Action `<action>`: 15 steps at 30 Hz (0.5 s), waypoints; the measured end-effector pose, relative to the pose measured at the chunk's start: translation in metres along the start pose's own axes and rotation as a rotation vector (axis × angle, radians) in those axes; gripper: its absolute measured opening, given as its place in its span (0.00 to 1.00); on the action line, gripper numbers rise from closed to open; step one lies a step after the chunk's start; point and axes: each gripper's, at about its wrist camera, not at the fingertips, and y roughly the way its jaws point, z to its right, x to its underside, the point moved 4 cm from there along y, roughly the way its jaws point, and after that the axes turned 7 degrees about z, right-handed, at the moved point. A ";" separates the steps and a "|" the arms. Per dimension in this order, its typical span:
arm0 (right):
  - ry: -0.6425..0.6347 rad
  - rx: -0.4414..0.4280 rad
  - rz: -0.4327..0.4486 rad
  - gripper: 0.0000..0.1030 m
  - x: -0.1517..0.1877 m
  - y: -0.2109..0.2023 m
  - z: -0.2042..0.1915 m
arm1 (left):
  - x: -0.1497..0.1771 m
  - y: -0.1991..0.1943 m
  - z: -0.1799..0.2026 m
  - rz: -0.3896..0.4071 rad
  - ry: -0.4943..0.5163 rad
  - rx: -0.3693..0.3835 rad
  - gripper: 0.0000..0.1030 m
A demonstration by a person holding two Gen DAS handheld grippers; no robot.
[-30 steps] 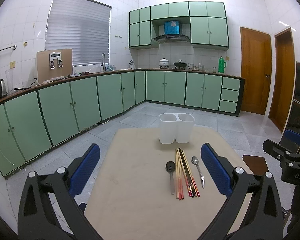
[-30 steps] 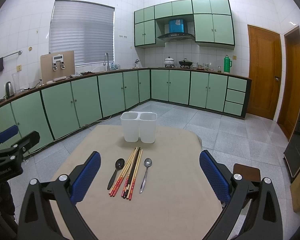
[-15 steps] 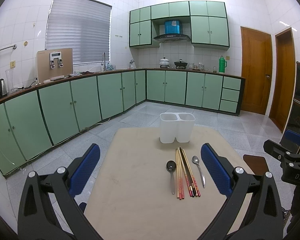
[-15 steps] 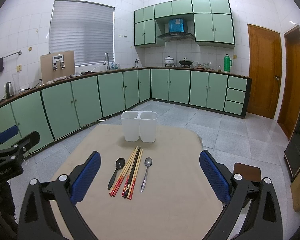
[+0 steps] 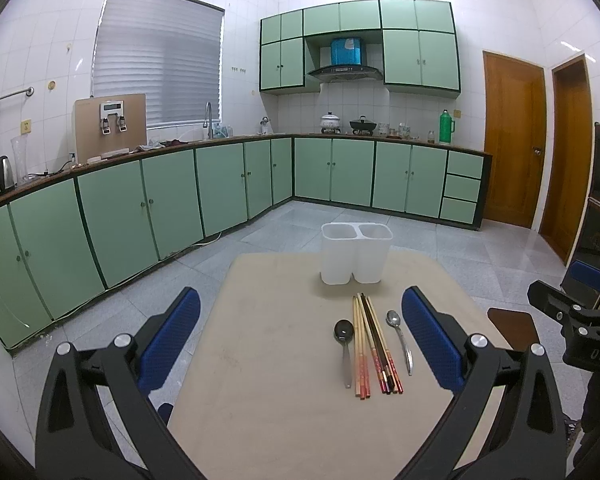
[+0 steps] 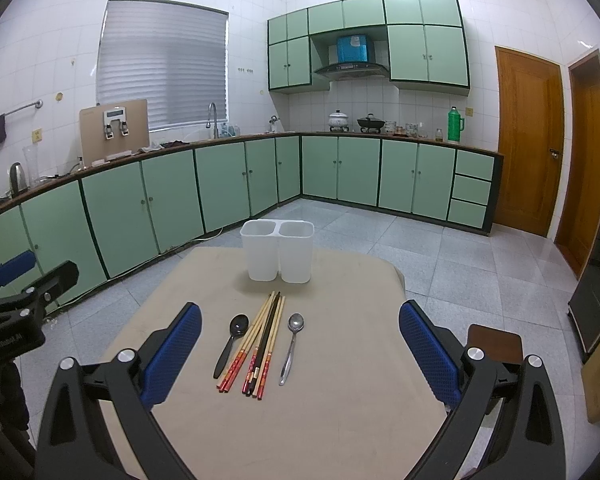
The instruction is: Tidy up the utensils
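Note:
A white two-compartment holder (image 5: 356,253) (image 6: 278,250) stands at the far side of the beige table (image 5: 268,380) (image 6: 340,400), both compartments showing nothing inside. In front of it lie a black spoon (image 5: 343,340) (image 6: 232,340), a bundle of several chopsticks (image 5: 374,346) (image 6: 260,346) and a silver spoon (image 5: 400,338) (image 6: 292,344). My left gripper (image 5: 300,340) hovers open above the table's near left part. My right gripper (image 6: 300,348) is open too, held above the utensils. Each gripper shows at the other view's edge: the right gripper (image 5: 572,312), the left gripper (image 6: 16,304).
A brown stool (image 5: 512,326) (image 6: 496,342) stands right of the table. Green cabinets (image 5: 140,216) run along the left and back walls over a tiled floor. Two wooden doors (image 6: 528,140) are at the right.

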 end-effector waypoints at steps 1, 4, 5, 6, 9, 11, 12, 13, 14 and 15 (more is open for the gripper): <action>-0.002 0.000 -0.001 0.94 0.001 0.001 0.000 | 0.001 0.002 -0.001 -0.002 0.000 0.000 0.95; -0.004 0.000 -0.006 0.94 0.001 0.004 0.000 | 0.003 0.007 -0.002 -0.008 0.001 -0.002 0.95; -0.005 0.000 -0.008 0.94 0.002 0.005 0.000 | 0.003 0.008 -0.004 -0.010 0.001 -0.002 0.95; -0.006 0.000 -0.011 0.94 0.001 0.008 0.000 | 0.004 0.010 -0.002 -0.012 0.002 -0.003 0.95; -0.002 -0.001 -0.023 0.94 0.000 0.015 0.003 | 0.004 0.016 -0.002 -0.021 0.003 -0.006 0.95; -0.002 -0.005 -0.034 0.94 0.000 0.023 0.003 | 0.004 0.022 -0.001 -0.026 0.007 -0.010 0.95; -0.003 -0.005 -0.039 0.94 -0.001 0.027 0.003 | 0.004 0.025 -0.001 -0.031 0.008 -0.011 0.95; -0.004 -0.006 -0.046 0.94 -0.001 0.032 0.004 | 0.004 0.029 -0.002 -0.034 0.008 -0.011 0.95; -0.004 -0.006 -0.055 0.94 0.000 0.038 0.004 | 0.005 0.033 -0.002 -0.038 0.008 -0.013 0.95; -0.003 -0.007 -0.069 0.94 0.001 0.045 0.005 | 0.006 0.038 -0.003 -0.043 0.009 -0.015 0.95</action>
